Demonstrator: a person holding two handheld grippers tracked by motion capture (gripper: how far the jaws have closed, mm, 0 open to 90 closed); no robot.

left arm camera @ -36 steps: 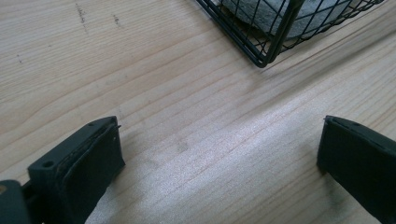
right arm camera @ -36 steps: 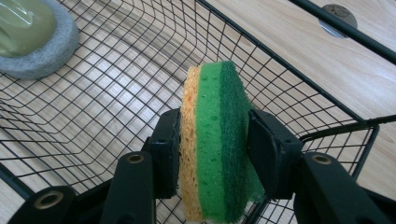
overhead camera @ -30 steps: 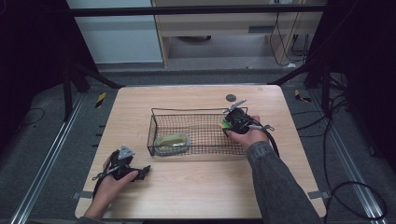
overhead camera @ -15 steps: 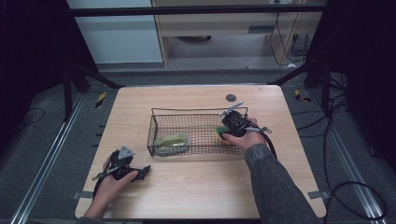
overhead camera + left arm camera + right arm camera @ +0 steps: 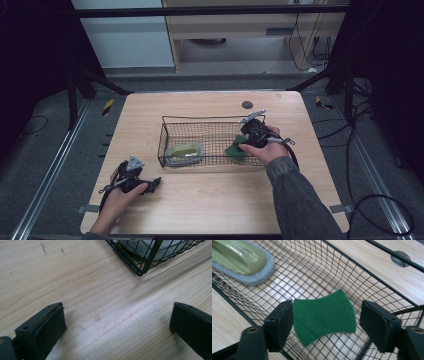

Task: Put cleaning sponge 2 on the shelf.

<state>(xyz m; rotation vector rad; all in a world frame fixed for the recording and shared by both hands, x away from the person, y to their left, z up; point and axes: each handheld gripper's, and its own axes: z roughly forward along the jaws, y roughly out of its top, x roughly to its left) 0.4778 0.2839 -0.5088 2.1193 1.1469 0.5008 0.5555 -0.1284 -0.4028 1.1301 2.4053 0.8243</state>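
Just now spreading the jaws of the right gripper point(image 5: 242, 142) inside the wire basket point(image 5: 210, 119), at its near right end. Releasing, not pinching: standing wide on either side of the green scouring pad point(image 5: 324, 315), one jaw right against the pad's edge, the other clearly apart from it. Lying on the mesh floor between those jaws, well apart from the grey sponge with the olive top point(image 5: 184, 152) at the basket's left end.

Risking, from here, a snag on the way out. Possibly still clinging to the rough fibre with the closer jaw; hard to tell whether touching or merely beside. Pulling up that way likely meaning dragging the pad along, tipping it on edge or flicking it over the near wall onto the bench point(image 5: 210, 200).

Also working low among thin wires: catching a jaw tip in the mesh or under the rim probably meaning tugging the whole light basket, sliding it across the bench and shaking the sponge about. Nothing bracing the basket meanwhile.

Resting the left gripper point(image 5: 152, 184) on the near left of the bench, jaws spread wide and grasping nothing, pointing towards the basket's near left corner. Too far off to be steadying anything.
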